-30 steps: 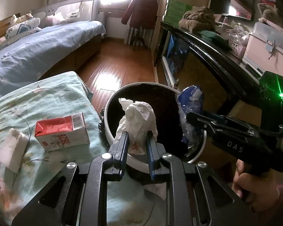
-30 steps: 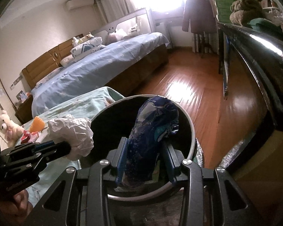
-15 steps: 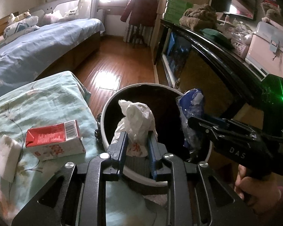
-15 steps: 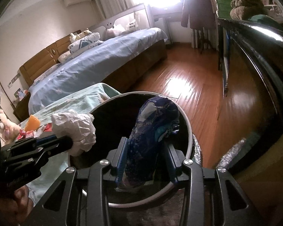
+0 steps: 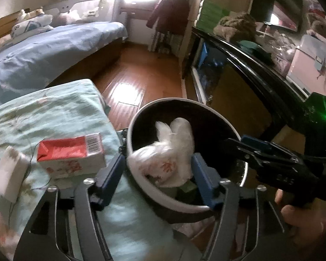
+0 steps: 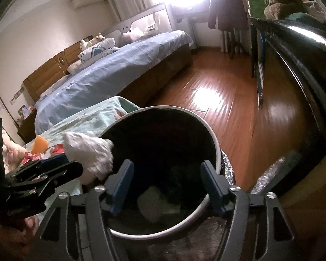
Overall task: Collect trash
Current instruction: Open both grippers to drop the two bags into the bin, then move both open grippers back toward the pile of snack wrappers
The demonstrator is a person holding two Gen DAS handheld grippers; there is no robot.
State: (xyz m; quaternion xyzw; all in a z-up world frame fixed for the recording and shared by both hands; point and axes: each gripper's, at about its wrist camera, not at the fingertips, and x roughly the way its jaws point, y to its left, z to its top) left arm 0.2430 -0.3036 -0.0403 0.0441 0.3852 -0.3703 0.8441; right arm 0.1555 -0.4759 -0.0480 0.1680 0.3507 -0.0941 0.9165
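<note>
Bin (image 5: 163, 192), round, white rim, dark inside, standing on the wooden floor (image 5: 139, 80) just right of the cloth-covered table (image 5: 60, 108); both hand-held grippers sit over its near rim.

Left hand-held gripper (image 5: 156, 174): jaws have just been opening and now stand spread. Crumpled white bag (image 5: 169, 152) with red print lies between the 2 blue pads, over the bin's near-left rim, blurred; the left pad is clear of it, contact at the right pad cannot be told. In the right wrist view the same bag (image 6: 91, 154) shows at the bin's left edge, ahead of the left hand-held gripper (image 6: 76, 165).

Right hand-held gripper (image 6: 165, 180): jaws have just been opening, now spread wide, nothing between the pads. Seen also in the left wrist view (image 5: 234, 143) over the bin's right side, a hand (image 5: 302, 217) on its grip.

Bin contents: 1 pale blurred item (image 6: 156, 204) near the bottom; the rest too dark to make out.

Table: red-and-white carton (image 5: 71, 154) on its side, near the bin; white block (image 5: 8, 176) left of the carton; orange piece (image 6: 40, 143) farther left.

Far left: bed (image 6: 110, 74) with blue cover.
</note>
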